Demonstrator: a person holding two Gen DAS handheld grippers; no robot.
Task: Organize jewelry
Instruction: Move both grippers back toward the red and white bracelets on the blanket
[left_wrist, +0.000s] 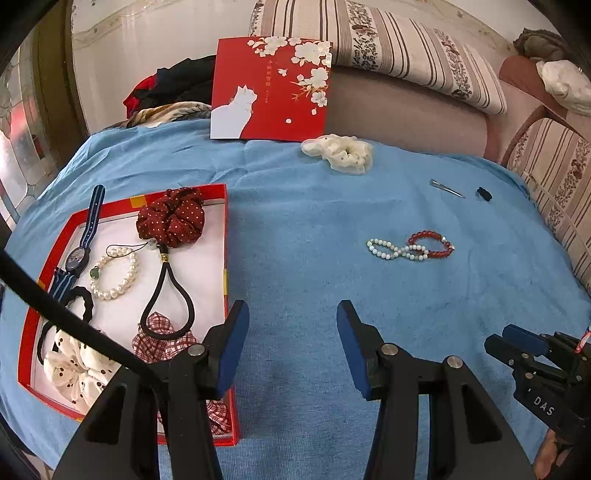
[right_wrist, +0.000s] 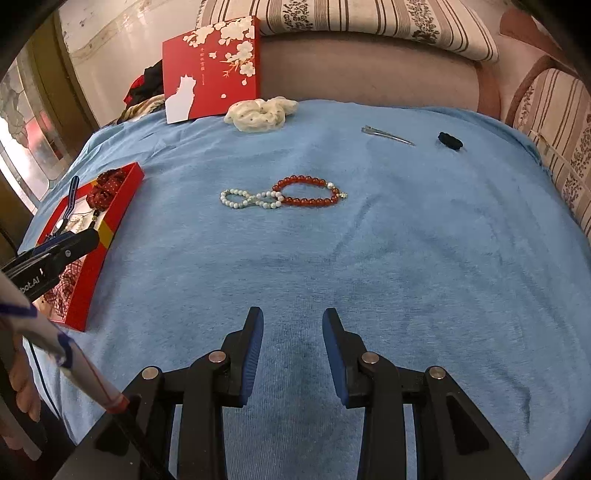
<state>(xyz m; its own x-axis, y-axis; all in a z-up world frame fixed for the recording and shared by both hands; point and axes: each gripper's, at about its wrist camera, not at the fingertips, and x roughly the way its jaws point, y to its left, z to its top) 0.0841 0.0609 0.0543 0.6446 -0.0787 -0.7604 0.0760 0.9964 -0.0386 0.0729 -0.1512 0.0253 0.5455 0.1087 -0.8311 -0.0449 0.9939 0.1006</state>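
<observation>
A red box (left_wrist: 226, 258) (right_wrist: 122, 199) lies on the blue cloth at the left and holds a red dotted scrunchie (left_wrist: 171, 218), a pearl bracelet (left_wrist: 114, 275), a watch (left_wrist: 79, 254), a black hair tie (left_wrist: 168, 295) and other scrunchies. A white bead bracelet (left_wrist: 391, 251) (right_wrist: 251, 199) and a red bead bracelet (left_wrist: 432, 243) (right_wrist: 310, 190) lie overlapped on the cloth. My left gripper (left_wrist: 291, 314) is open and empty beside the box's right wall. My right gripper (right_wrist: 293, 319) is open and empty, well short of the bracelets.
A cream scrunchie (left_wrist: 340, 151) (right_wrist: 262, 110), a metal hair clip (left_wrist: 447, 188) (right_wrist: 388, 134) and a small black clip (left_wrist: 484, 194) (right_wrist: 450, 140) lie at the back. The red box lid (left_wrist: 271, 86) (right_wrist: 212, 66) leans against a sofa cushion. Clothes are piled at the back left.
</observation>
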